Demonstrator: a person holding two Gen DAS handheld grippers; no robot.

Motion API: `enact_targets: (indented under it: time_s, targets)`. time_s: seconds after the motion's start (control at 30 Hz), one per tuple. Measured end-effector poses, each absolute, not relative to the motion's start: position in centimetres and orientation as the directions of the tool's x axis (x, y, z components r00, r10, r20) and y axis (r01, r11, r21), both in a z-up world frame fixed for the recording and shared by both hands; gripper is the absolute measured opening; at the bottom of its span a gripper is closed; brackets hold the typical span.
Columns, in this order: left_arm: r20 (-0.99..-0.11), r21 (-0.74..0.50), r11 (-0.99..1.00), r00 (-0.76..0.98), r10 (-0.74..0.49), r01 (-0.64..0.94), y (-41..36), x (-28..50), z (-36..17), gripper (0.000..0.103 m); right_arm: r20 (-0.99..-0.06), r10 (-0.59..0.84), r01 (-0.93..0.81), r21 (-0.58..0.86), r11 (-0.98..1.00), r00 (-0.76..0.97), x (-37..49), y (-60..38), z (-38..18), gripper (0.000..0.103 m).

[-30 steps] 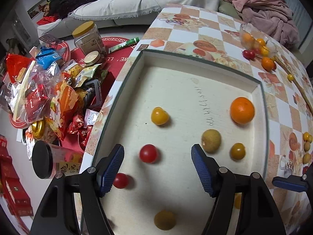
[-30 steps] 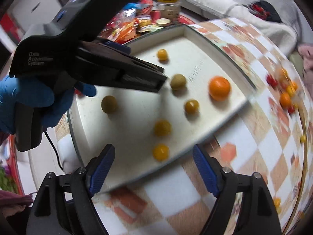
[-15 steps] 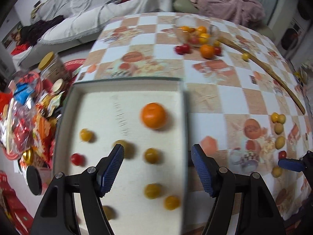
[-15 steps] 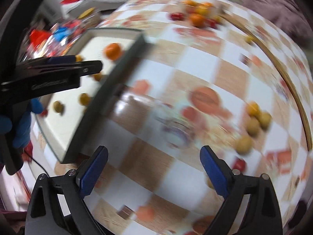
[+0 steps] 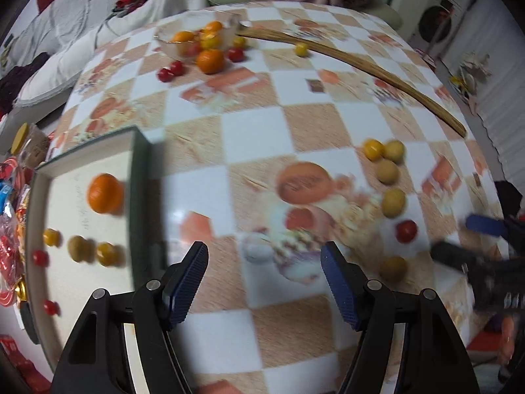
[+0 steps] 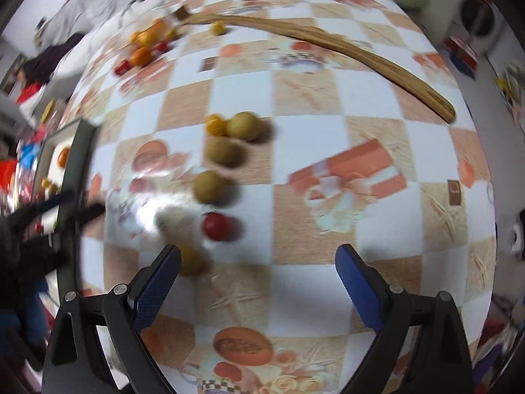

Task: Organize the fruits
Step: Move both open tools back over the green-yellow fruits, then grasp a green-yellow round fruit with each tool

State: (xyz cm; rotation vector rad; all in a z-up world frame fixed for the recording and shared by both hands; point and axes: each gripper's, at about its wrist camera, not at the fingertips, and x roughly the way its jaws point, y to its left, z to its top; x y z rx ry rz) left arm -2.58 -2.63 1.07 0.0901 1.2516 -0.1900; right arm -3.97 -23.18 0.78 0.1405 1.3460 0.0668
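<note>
A white tray (image 5: pixel 137 164) at the left holds an orange (image 5: pixel 105 193) and several small yellow, brownish and red fruits. On the checked tablecloth lies a loose cluster: a yellow fruit (image 6: pixel 215 124), brownish-green fruits (image 6: pixel 210 186) and a red cherry tomato (image 6: pixel 216 226). My right gripper (image 6: pixel 257 271) hovers open just below and right of the tomato, nothing between its fingers. A brownish fruit (image 6: pixel 192 261) sits beside its left finger. My left gripper (image 5: pixel 264 275) is open over bare cloth between tray and cluster. A glass bowl (image 5: pixel 193 37) of fruit stands far back.
A long curved wooden stick (image 5: pixel 361 65) lies across the far right of the table. An orange (image 5: pixel 210 60) and red tomatoes (image 5: pixel 170 70) lie loose by the bowl. Snack packets (image 5: pixel 10 229) are piled left of the tray. A sofa with blankets lies behind.
Both grippers have swept right, from above the tray to the open tablecloth. The right gripper now hangs by the loose fruit cluster and its jaws stand wider than a second ago.
</note>
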Motion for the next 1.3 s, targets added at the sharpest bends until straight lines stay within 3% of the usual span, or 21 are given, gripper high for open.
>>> enact_targets:
  time_s: [0.47, 0.87, 1.07, 1.17, 1.3]
  targets:
    - [-0.945, -0.054, 0.921, 0.278, -0.173, 0.386, -10.2, -5.9, -0.4, 0.072, -0.960, 0.153, 0.069, 0.174, 0.982, 0.235, -0.5, -25.9, 0.4, 0.096]
    - [-0.945, -0.017, 0.922, 0.295, -0.141, 0.388, -12.8, -4.9, -2.1, 0.072, -0.946, 0.217, 0.008, 0.225, 0.974, 0.241, 3.1, -25.3, -0.3, 0.094]
    - [-0.948, -0.011, 0.931, 0.293, -0.126, 0.366, -13.4, -4.9, -2.5, 0.072, -0.932, 0.297, -0.042, 0.295, 0.955, 0.206, 5.4, -24.3, -1.4, 0.064]
    - [-0.948, 0.001, 0.933, 0.298, -0.113, 0.359, -13.6, -5.2, -2.5, 0.063, -0.930, 0.310, -0.101, 0.295, 0.950, 0.199, 5.8, -23.4, -1.3, 0.057]
    - [-0.946, -0.005, 0.937, 0.301, -0.118, 0.349, -13.9, -5.3, -2.3, 0.040, -0.930, 0.332, -0.149, 0.310, 0.939, 0.156, 6.1, -22.3, -1.7, 0.030]
